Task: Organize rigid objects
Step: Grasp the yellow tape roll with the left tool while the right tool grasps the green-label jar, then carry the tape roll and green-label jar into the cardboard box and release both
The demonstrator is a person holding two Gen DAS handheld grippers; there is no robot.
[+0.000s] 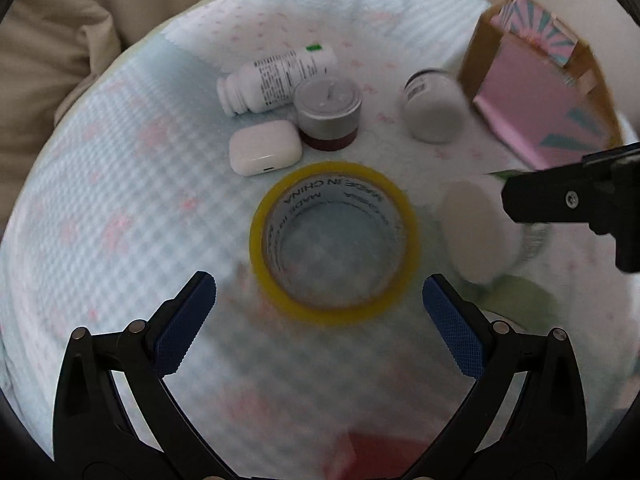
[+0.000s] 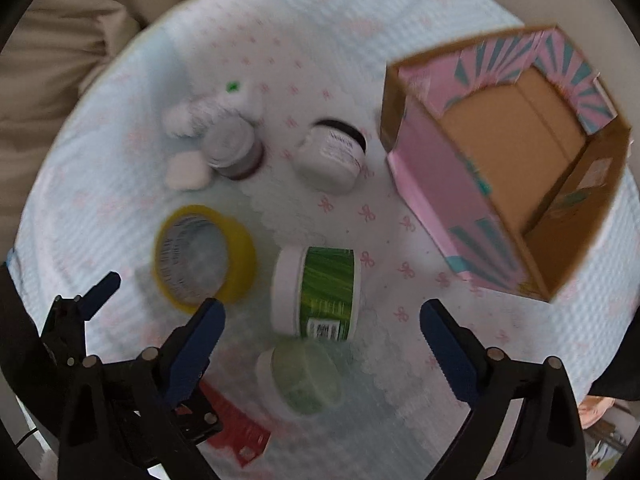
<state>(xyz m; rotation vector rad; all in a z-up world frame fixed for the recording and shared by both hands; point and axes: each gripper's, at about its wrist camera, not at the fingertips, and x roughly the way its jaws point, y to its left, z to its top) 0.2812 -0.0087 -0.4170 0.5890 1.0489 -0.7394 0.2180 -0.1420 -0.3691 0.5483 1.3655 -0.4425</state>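
Note:
My left gripper [image 1: 318, 294] is open and empty, its blue pads on either side of a yellow tape roll [image 1: 334, 242] lying flat on the pale blue cloth [image 1: 120, 200]. My right gripper [image 2: 322, 316] is open and empty above a green-labelled white jar [image 2: 316, 292] on its side. The tape roll also shows in the right wrist view [image 2: 204, 254]. Beyond lie a white pill bottle [image 1: 276, 80], a silver-lidded jar [image 1: 330, 114], a white earbud case [image 1: 264, 148] and a small white jar [image 1: 434, 106]. A pink cardboard box [image 2: 508, 160] stands open at the right.
A second green jar [image 2: 304, 376] lies near my right gripper, with a red flat item [image 2: 236, 428] beside it. The left gripper's fingers [image 2: 96, 292] show at the lower left of the right wrist view. Beige bedding [image 1: 52, 52] surrounds the round cloth-covered surface.

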